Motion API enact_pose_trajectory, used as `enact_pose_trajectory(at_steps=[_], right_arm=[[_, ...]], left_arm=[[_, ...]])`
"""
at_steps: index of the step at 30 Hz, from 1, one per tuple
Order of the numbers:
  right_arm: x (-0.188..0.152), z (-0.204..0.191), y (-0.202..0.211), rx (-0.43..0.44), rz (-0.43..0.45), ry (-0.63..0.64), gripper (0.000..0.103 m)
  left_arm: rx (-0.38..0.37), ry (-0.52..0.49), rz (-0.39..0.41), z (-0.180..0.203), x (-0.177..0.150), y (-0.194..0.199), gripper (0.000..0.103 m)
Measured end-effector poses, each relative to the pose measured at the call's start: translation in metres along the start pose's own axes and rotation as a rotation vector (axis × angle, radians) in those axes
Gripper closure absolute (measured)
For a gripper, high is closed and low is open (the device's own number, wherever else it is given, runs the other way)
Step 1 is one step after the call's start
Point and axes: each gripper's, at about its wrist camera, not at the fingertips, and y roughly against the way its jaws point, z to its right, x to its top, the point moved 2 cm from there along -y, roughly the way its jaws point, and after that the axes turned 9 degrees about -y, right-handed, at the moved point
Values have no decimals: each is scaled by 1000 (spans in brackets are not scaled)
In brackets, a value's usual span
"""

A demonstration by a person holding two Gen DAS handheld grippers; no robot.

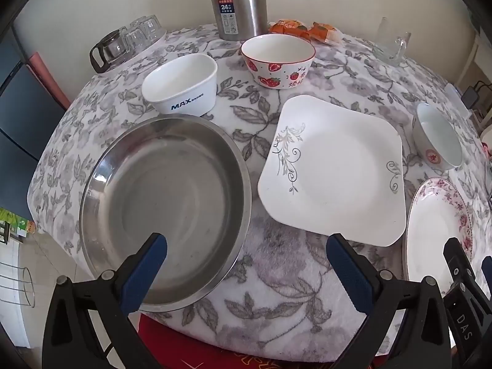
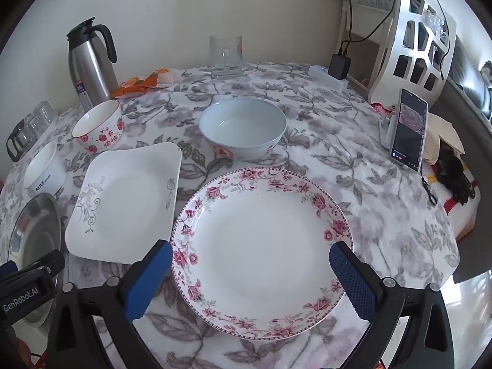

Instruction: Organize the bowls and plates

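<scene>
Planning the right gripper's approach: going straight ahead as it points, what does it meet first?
Probably the floral round plate, lying directly ahead of the open right gripper; depth is unclear.

The thermos (image 1: 238, 3) top is cut off (left view's upper edge).

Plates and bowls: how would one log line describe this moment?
left gripper: open, empty | right gripper: open, empty | floral plate, square plate: unstacked

Three plates (image 2: 261, 252), three bowls (image 2: 243, 126), all apart, upright.
</scene>
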Motion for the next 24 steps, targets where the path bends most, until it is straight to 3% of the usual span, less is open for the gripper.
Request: enact_pose_trajectory(at_steps=[24], right_arm=[[-1,1,-6,-13,-25,1,0]], left_arm=[[3,11,-9,-1,1,-1,0]])
